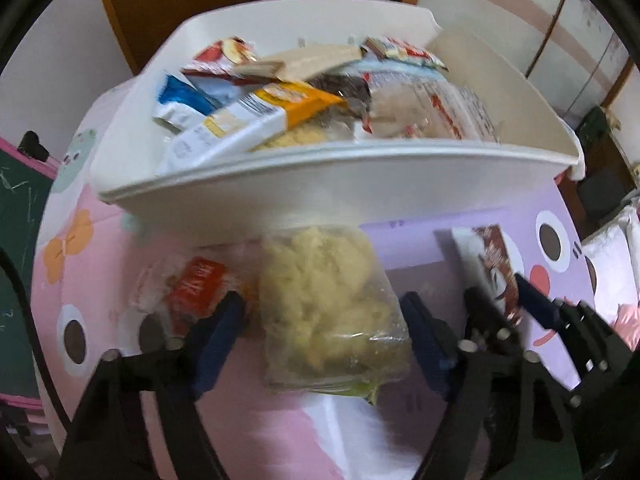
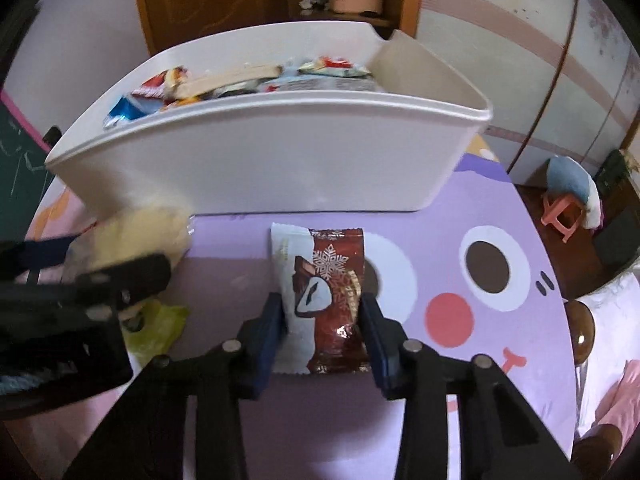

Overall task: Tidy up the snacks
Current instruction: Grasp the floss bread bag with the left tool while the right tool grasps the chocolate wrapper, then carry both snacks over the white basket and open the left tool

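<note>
A white bin [image 1: 280, 176] holding several snack packets stands at the back of the table; it also shows in the right wrist view [image 2: 280, 160]. My left gripper [image 1: 324, 320] is open, its fingers on either side of a clear bag of pale yellow snack [image 1: 324, 304] lying on the table, not touching it. An orange-red packet [image 1: 192, 292] lies left of it. My right gripper [image 2: 324, 320] has its blue pads against both sides of a brown and white chocolate packet [image 2: 324, 300] on the table; this packet also shows in the left wrist view [image 1: 496, 268].
The table has a pink and purple cartoon cover [image 2: 480, 280]. A yellow-green wrapper end [image 2: 156, 328] lies beside the left gripper. A pink stool [image 2: 568, 216] and a wooden door [image 2: 220, 0] are beyond the table.
</note>
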